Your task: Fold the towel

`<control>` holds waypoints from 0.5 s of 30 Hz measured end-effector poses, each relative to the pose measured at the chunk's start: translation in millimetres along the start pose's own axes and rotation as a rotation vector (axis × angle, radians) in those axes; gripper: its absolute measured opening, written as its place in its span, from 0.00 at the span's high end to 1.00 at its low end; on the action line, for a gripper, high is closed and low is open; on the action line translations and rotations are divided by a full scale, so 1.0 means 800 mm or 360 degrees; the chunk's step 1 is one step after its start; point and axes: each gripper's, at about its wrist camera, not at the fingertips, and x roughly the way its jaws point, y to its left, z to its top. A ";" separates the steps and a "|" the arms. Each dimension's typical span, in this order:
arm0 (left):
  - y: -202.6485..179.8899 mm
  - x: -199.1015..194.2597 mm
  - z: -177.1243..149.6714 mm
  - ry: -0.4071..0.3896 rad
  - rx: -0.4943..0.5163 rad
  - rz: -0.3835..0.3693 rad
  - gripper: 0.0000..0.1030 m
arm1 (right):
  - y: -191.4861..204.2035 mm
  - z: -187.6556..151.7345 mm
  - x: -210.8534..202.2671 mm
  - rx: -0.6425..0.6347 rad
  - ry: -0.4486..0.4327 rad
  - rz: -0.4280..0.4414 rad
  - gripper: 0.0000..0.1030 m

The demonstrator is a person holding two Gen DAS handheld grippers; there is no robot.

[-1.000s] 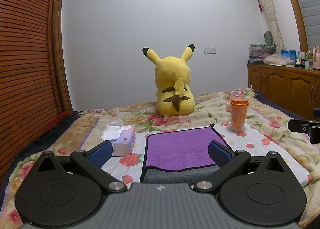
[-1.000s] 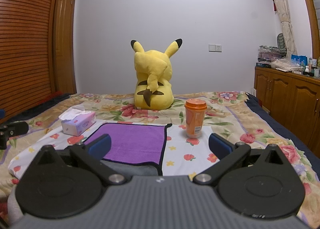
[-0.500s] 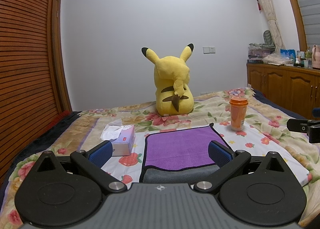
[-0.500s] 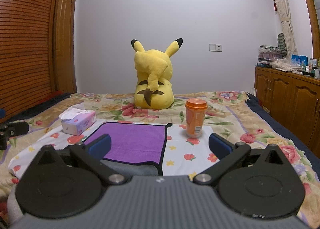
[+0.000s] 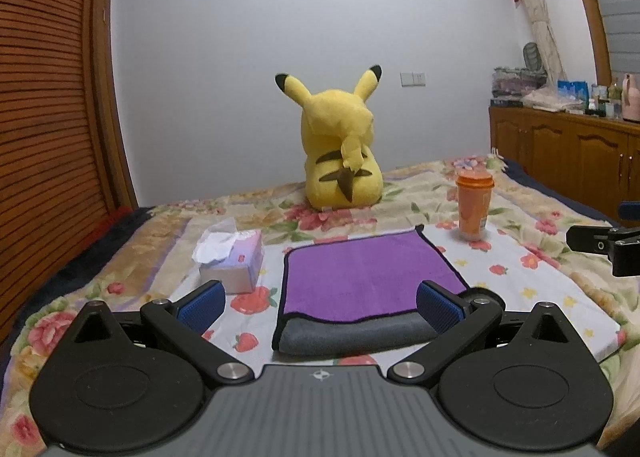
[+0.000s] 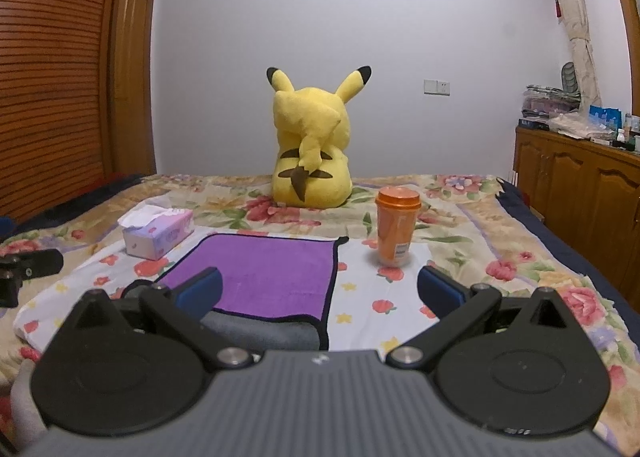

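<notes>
Hovering low over the bed (image 5: 532, 269), I hold my left gripper (image 5: 320, 303) with its fingers (image 5: 200, 303) spread wide and empty above the near edge of the towel (image 5: 368, 269). The towel lies flat on the flowered bedspread, purple face up, grey underside showing at the front fold. My right gripper (image 6: 320, 291) is likewise wide apart, empty, near the towel's right corner. A tissue box (image 5: 236, 261) sits left of it, an orange cup (image 6: 397, 231) right, a yellow plush toy (image 6: 310, 149) behind.

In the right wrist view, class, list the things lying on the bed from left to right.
tissue box → purple towel → orange cup
</notes>
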 end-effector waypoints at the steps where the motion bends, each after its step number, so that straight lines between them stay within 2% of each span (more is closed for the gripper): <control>1: 0.001 0.003 -0.001 0.0017 0.0000 -0.0003 0.00 | 0.001 -0.001 0.002 -0.0004 0.0008 0.0002 0.00; 15: 0.000 0.042 -0.006 0.0164 0.0017 -0.0024 0.00 | 0.010 -0.006 0.036 -0.0041 0.0115 0.0025 0.00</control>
